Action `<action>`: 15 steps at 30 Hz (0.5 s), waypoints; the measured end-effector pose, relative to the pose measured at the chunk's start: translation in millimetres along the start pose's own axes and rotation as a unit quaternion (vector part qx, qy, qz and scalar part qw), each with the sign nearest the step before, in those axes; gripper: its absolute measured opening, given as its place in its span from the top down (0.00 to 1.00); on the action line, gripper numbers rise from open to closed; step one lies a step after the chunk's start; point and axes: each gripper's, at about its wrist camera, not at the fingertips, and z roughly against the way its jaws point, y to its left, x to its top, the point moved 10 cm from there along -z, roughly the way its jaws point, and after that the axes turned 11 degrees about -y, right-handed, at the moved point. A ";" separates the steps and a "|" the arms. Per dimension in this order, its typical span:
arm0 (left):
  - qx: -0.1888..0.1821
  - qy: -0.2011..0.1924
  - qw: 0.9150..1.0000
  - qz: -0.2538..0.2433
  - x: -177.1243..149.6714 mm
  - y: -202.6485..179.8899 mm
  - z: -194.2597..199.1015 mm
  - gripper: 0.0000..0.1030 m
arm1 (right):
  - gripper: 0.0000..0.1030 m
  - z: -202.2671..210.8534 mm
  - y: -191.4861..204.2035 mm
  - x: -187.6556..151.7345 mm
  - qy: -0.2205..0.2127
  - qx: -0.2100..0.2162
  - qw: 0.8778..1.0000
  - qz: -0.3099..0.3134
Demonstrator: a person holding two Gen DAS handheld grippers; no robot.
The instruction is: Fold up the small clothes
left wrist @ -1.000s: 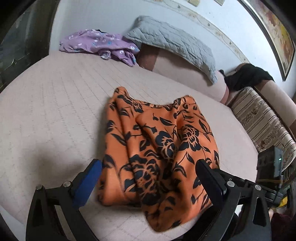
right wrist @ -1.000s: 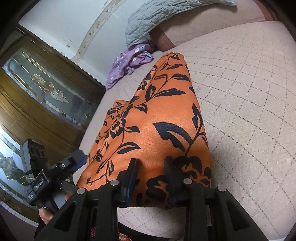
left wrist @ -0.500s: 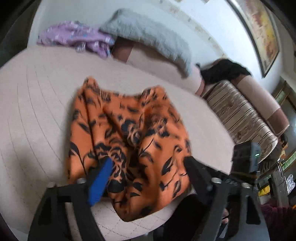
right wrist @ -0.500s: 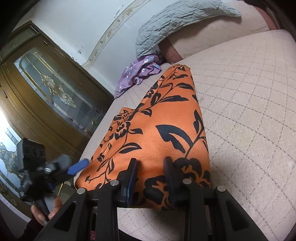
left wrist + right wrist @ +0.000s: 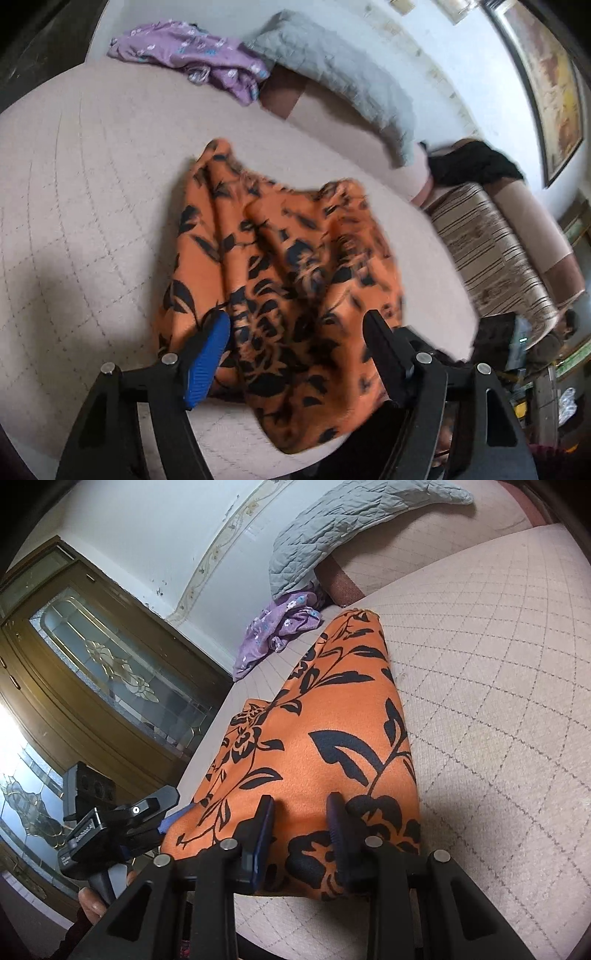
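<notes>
An orange garment with a black flower print lies rumpled on the beige quilted bed; its near edge hangs over the bed's front. My left gripper is open, its fingers straddling the garment's near part without pinching it. In the right wrist view the same garment runs away from me. My right gripper is nearly shut, its jaws set on the garment's near edge, a narrow gap showing. The left gripper shows at the lower left there, beside the garment's left corner.
A purple flowered garment lies at the bed's far edge, next to a grey quilted pillow. A black cloth and a striped cushion lie to the right. A wooden cabinet with glass doors stands left of the bed.
My left gripper has moved in over the garment's near left part and its fingers have narrowed. My right gripper has stayed at the garment's near edge with about the same gap.
</notes>
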 end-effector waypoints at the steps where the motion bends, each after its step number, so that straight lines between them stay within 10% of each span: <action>1: 0.004 0.006 1.000 -0.003 -1.6 0.5 -3.9 0.27 | 0.68 -0.4 -0.3 0.0 0.000 0.001 1.000 -0.001; 9: -0.012 0.015 1.000 0.023 -0.5 -1.0 -13.5 0.28 | 0.68 0.0 -0.4 0.3 -0.001 0.003 1.000 -0.004; 15: -0.033 0.020 0.999 0.016 4.0 -24.1 -21.9 0.47 | 0.68 0.1 -0.6 0.5 -0.001 0.003 1.000 -0.004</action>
